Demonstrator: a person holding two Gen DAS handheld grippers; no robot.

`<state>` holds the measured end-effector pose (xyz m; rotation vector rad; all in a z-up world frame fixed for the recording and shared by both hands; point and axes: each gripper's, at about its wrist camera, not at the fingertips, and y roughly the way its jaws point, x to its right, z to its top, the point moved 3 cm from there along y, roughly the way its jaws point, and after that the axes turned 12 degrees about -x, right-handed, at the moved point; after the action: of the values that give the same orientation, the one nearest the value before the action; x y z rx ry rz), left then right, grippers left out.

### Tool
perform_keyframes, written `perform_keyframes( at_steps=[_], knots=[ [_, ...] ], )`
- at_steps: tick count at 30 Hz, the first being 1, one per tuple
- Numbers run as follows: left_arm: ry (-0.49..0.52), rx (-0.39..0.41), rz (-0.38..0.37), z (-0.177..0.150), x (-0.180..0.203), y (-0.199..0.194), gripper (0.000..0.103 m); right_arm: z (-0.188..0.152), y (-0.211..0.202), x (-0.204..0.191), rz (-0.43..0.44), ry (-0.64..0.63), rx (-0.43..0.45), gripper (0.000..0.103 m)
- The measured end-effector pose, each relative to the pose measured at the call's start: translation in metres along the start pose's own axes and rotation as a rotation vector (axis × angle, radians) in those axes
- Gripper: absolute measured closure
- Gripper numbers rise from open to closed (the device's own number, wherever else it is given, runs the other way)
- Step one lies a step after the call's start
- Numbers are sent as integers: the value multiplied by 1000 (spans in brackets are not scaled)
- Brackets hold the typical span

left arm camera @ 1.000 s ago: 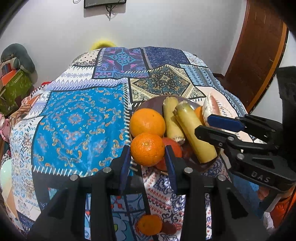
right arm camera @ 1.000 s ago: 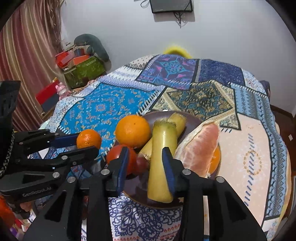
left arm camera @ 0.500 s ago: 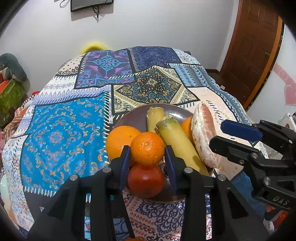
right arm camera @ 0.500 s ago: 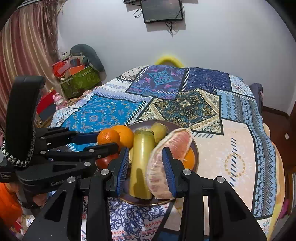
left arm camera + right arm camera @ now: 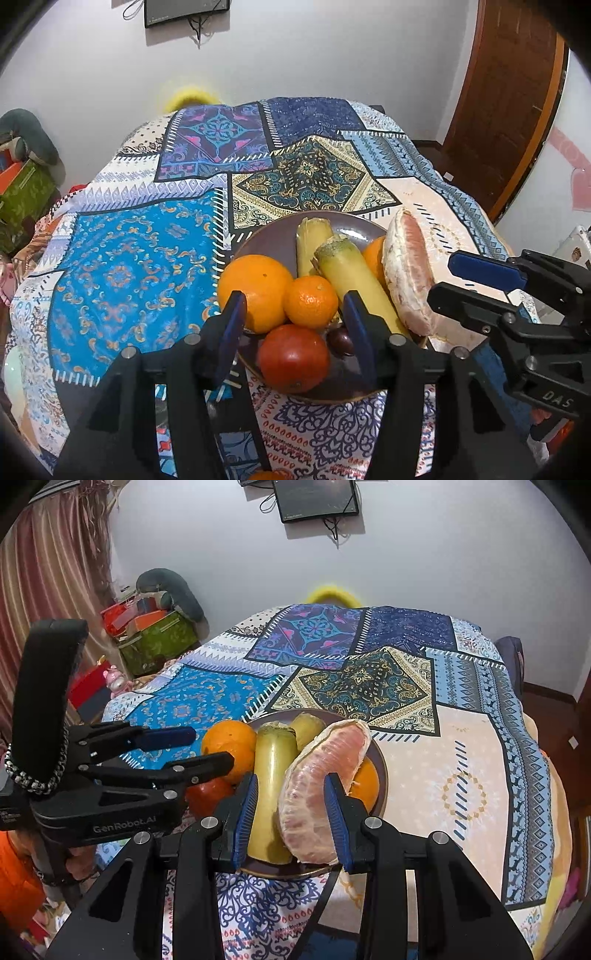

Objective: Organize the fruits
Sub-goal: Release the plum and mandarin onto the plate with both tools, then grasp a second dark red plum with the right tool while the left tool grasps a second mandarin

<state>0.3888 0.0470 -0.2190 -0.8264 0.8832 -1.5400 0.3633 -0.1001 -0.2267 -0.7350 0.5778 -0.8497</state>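
Plate [image 5: 266, 240] holds oranges [image 5: 255, 286], tomato [image 5: 293, 357], pomelo segment [image 5: 321, 790], sugarcane [image 5: 347, 275].

White lettering "GenRobot.AI" runs along the black body of the left gripper [image 5: 207, 746]; "DAS" is embossed on the right gripper [image 5: 443, 277], beside the plate [image 5: 269, 240].
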Motion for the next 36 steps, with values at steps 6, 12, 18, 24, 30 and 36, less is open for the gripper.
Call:
perform_keyframes(
  at_steps=[6, 12, 18, 24, 30, 36],
  knots=[
    [-1, 30, 14, -14, -5, -32, 49, -2, -13, -10, -7, -13, 11, 69],
    [-27, 51, 19, -35, -14, -67, 45, -6, -34, -27, -25, -36, 31, 69],
    [-38, 74, 36, -64, -21, -101, 42, -15, -54, -47, -38, -57, 46, 69],
    [-54, 73, 57, -93, -31, -121, 40, -31, -63, -62, -35, -50, 37, 67],
    [-71, 49, 66, -121, -40, -125, 40, -46, -50, -77, -33, -64, -5, 63],
    [-79, 1, 49, -144, -47, -114, 40, -55, -24, -95, 3, -110, -93, 63]
  ],
)
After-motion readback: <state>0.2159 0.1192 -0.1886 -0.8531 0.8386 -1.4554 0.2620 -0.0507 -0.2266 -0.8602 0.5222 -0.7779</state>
